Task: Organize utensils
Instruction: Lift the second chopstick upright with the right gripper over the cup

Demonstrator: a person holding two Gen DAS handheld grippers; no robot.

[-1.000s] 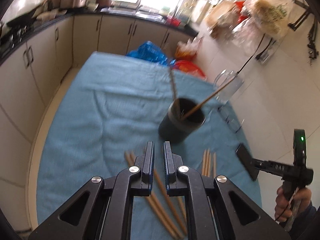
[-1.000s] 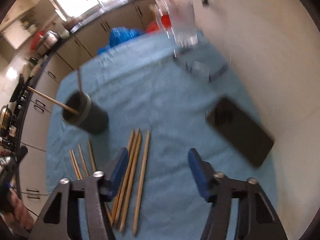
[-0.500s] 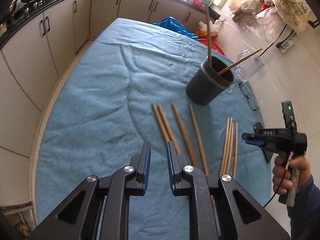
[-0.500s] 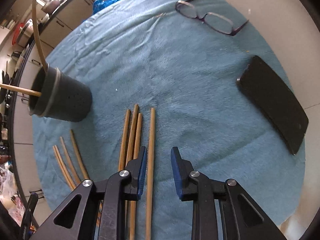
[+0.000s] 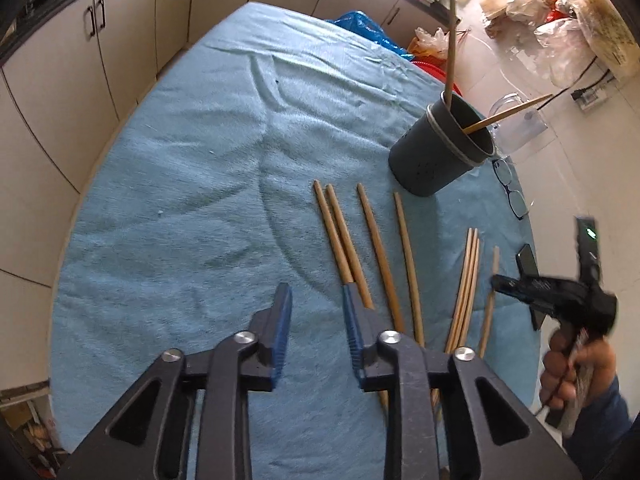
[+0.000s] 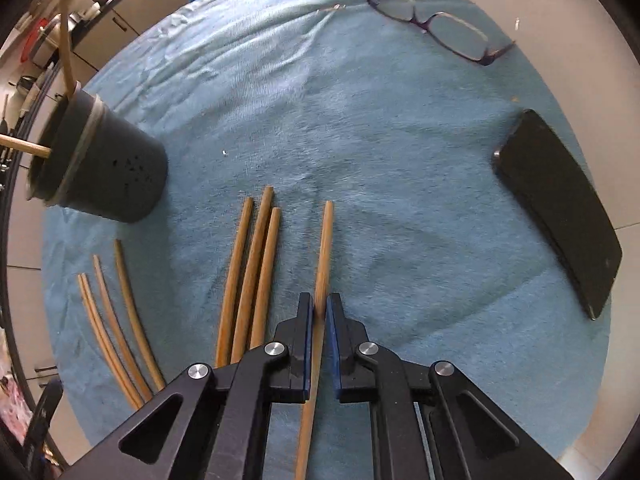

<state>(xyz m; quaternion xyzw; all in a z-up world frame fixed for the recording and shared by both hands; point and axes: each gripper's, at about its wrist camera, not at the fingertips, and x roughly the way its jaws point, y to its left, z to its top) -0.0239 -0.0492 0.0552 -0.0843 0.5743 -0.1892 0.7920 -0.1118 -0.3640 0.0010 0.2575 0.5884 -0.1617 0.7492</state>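
Chopsticks lie loose on a blue towel (image 5: 180, 184) that covers the table. In the right wrist view, the right gripper (image 6: 319, 310) sits at lower centre with its blue-padded jaws drawn almost together around a single chopstick (image 6: 323, 248), which runs up between them and on toward mid-frame; whether the pads actually press it I cannot tell. Just left of it lie three chopsticks (image 6: 252, 264) bunched side by side, and at the lower left a fan of four thinner-looking chopsticks (image 6: 116, 320).

At the left edge of that view stands a dark cylindrical utensil holder (image 6: 108, 164) with a pale band below its rim and small holes in its wall. It holds two sticks: one chopstick (image 6: 24, 145) leaning out over the rim, another (image 6: 64, 28) rising steeply.

In the left wrist view the left gripper (image 5: 316, 312) is at lower centre with its jaws spread apart and nothing between them, hanging over bare towel; its right finger overlaps the near ends of a pair of chopsticks (image 5: 340, 240). The holder appears at the upper right of that view.

Eyeglasses (image 6: 436, 28) lie at the upper right of the right wrist view, a black phone (image 6: 560, 208) at the right edge.
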